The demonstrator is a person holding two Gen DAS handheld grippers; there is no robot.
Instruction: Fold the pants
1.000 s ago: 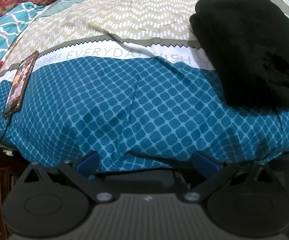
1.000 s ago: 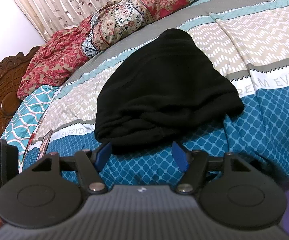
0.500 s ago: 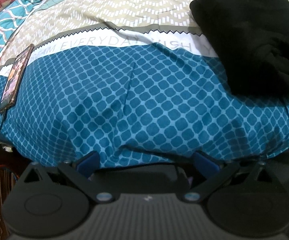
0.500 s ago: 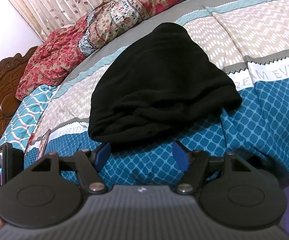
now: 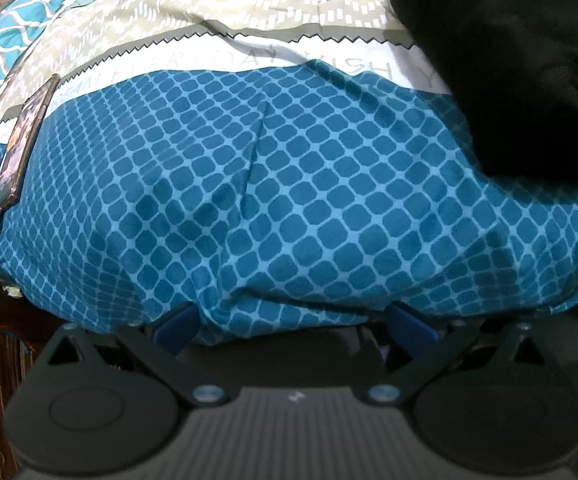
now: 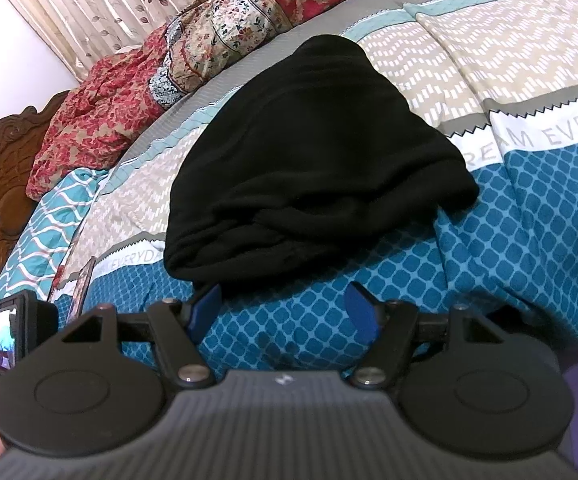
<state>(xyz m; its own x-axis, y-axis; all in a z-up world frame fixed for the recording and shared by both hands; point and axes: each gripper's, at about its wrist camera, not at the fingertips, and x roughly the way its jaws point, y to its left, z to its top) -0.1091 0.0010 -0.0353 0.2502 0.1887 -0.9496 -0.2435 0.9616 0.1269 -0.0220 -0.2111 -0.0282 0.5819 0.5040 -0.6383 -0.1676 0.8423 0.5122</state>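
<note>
Lying folded into a thick, soft black bundle, the pants (image 6: 313,160) are seen on the quilted patterned bedspread (image 5: 289,200); right gripper (image 6: 285,310) fingers spread, empty, just before them; left gripper (image 5: 293,322) spread, empty, at the bed edge.

Your black pants (image 6: 309,152) lie folded into a thick, rounded bundle on the bed, layered edges facing you, straddling the beige zigzag band and the lettered white stripe, near edge reaching onto the blue lattice print.
</note>
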